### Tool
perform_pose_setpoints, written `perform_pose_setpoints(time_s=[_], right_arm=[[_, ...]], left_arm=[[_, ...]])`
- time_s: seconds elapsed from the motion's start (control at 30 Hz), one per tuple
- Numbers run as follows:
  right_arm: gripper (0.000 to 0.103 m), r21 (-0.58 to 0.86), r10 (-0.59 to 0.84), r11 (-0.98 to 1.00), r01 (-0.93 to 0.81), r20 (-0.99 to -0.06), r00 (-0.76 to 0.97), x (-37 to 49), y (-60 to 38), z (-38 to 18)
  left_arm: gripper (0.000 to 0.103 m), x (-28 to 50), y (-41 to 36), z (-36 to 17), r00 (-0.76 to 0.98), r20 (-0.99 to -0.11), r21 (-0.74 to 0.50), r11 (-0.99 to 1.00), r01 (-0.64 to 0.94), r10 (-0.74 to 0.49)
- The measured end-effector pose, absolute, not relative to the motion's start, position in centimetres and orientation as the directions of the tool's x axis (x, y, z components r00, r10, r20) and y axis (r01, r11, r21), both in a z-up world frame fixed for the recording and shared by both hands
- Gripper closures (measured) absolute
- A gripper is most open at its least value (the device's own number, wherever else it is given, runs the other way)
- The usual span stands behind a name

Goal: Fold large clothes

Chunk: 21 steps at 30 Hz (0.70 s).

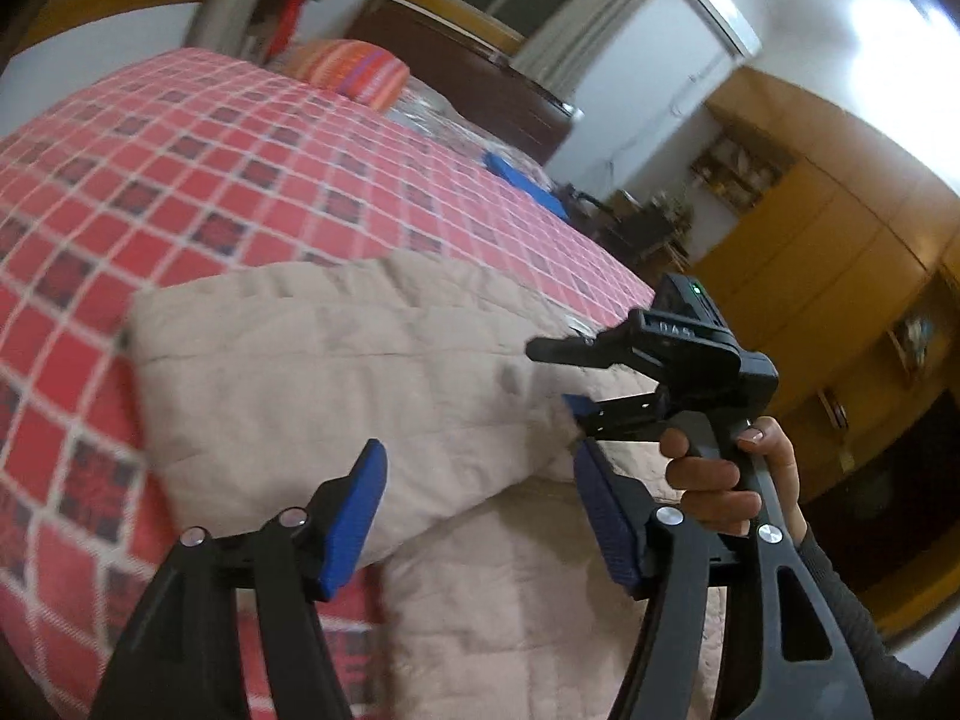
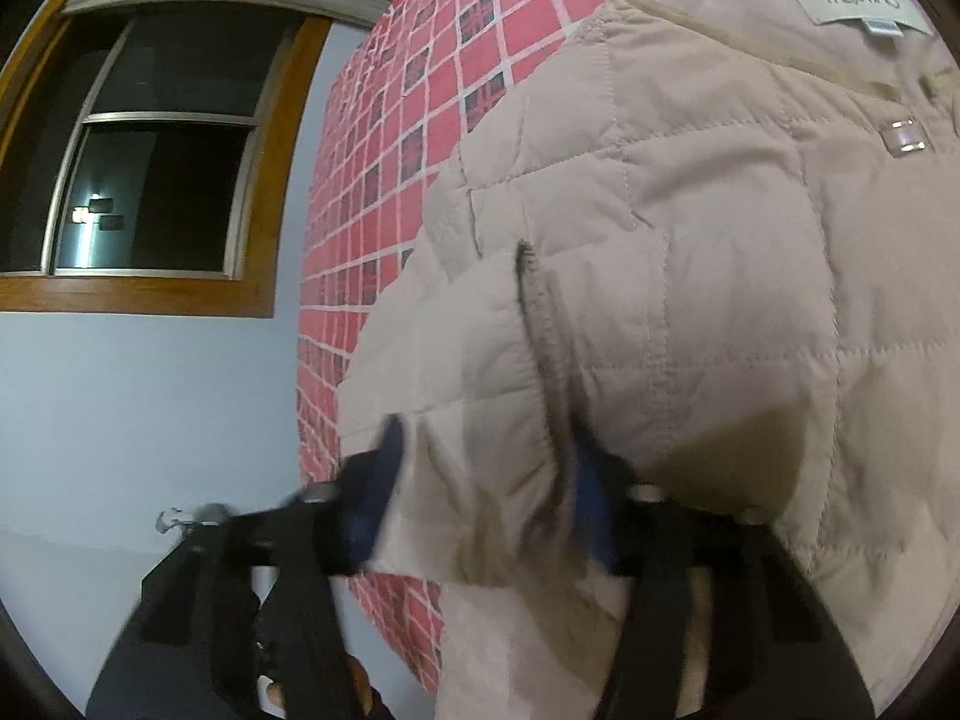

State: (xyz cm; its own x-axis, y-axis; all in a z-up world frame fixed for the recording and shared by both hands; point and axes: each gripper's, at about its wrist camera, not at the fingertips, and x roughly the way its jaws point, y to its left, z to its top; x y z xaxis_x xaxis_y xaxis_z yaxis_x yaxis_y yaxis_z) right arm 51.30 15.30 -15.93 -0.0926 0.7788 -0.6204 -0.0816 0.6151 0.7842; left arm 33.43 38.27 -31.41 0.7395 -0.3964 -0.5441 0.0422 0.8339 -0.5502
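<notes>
1. Left wrist view: the left gripper (image 1: 480, 510) hangs with its blue-padded jaws spread wide and nothing between them, just above the folded beige quilted jacket (image 1: 336, 372) that lies on the bed with the red checked cover (image 1: 180, 180).
2. In the same view the right gripper (image 1: 576, 414), held by a hand (image 1: 720, 474) in a dark sleeve, meets the jacket's right edge, near the bed's right side; its jaws look nearly together there, but this view does not show the grip clearly.
3. Right wrist view: the right gripper (image 2: 486, 516) has a bunched fold of the jacket (image 2: 690, 300) between its two blue pads, which press into the cloth from either side, so it is clamped on the jacket.
4. The jacket sits near the bed's close corner; a broad stretch of checked cover lies bare beyond it, up to an orange striped pillow (image 1: 354, 69) by the dark headboard (image 1: 456, 66).
5. A flat blue thing (image 1: 522, 177) lies on the far right side of the bed, well apart from the jacket.
6. The jacket is pale beige, stitched in square quilting, doubled over itself, with a dark zip line (image 2: 534, 300), a white neck label (image 2: 858, 3) and a small metal snap (image 2: 903, 138) showing.
</notes>
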Motion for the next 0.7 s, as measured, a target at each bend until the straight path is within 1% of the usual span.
perform_pose_setpoints(time_s=[0.03, 0.1, 0.3, 0.47, 0.7], right_arm=[[0.089, 0.779, 0.773, 0.621, -0.087, -0.627, -0.098, 51.4, 15.5, -15.9], [0.096, 0.770, 0.767, 0.630, -0.096, -0.637, -0.077, 51.6, 15.0, -15.2], [0.098, 0.758, 0.769, 0.639, -0.131, -0.636, 0.065, 52.6, 11.6, -10.5], [0.098, 0.742, 0.743, 0.660, -0.118, -0.622, 0.246, 53.3, 4.8, -5.8], [0.098, 0.723, 0.669, 0.690, -0.040, -0.614, 0.419, 51.4, -6.2, -4.0]], left_arm=[[0.038, 33.2, 38.8, -31.4, 0.743, -0.544, -0.553, 0.833, 0.031, -0.389], [0.038, 33.0, 39.5, -31.1, 0.750, -0.543, -0.556, 0.831, 0.017, -0.378], [0.038, 32.6, 40.9, -30.5, 0.770, -0.523, -0.568, 0.823, 0.005, -0.365], [0.037, 35.0, 40.9, -30.4, 0.759, -0.514, -0.600, 0.800, 0.015, -0.399], [0.036, 38.1, 38.5, -30.5, 0.726, -0.520, -0.605, 0.794, 0.059, -0.450]])
